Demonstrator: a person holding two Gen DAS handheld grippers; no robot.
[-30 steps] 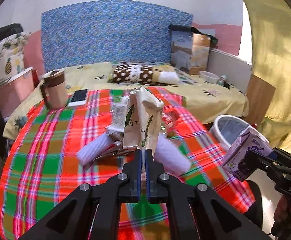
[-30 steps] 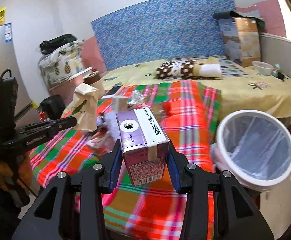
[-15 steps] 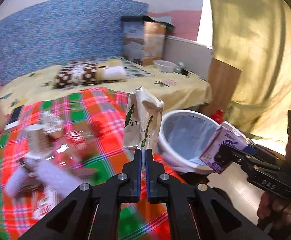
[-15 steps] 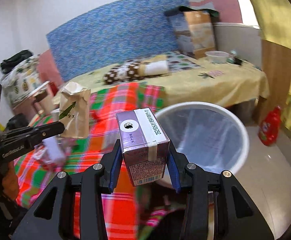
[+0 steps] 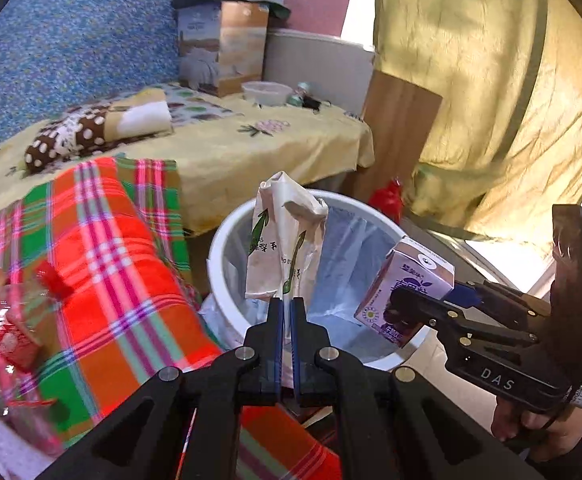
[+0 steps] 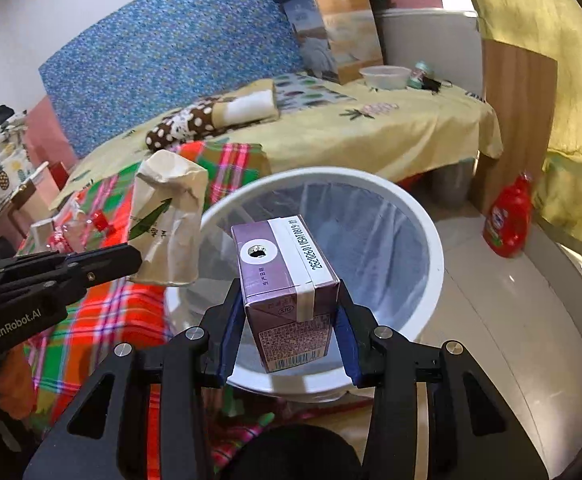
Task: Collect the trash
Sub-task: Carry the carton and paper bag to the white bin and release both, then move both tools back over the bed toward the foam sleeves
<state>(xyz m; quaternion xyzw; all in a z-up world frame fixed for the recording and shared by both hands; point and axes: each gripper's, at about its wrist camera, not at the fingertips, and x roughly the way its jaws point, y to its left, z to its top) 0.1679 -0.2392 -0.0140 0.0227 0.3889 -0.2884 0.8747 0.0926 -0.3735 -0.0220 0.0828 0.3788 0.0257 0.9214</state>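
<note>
Grippers are now hanging over the white trash bin [image 6: 431,248], having swung away from the plaid-covered table [image 5: 103,280] where both worked a second ago. The left gripper [image 5: 286,312] is pinching a crumpled paper bag [image 5: 287,240], jaws closed tight on its lower edge, above the bin's near left rim. The right gripper [image 6: 287,312] is clamping a purple drink carton [image 6: 287,280] between its pads over the lined opening. Remaining litter [image 5: 7,328] is lying on the table at left.
</note>
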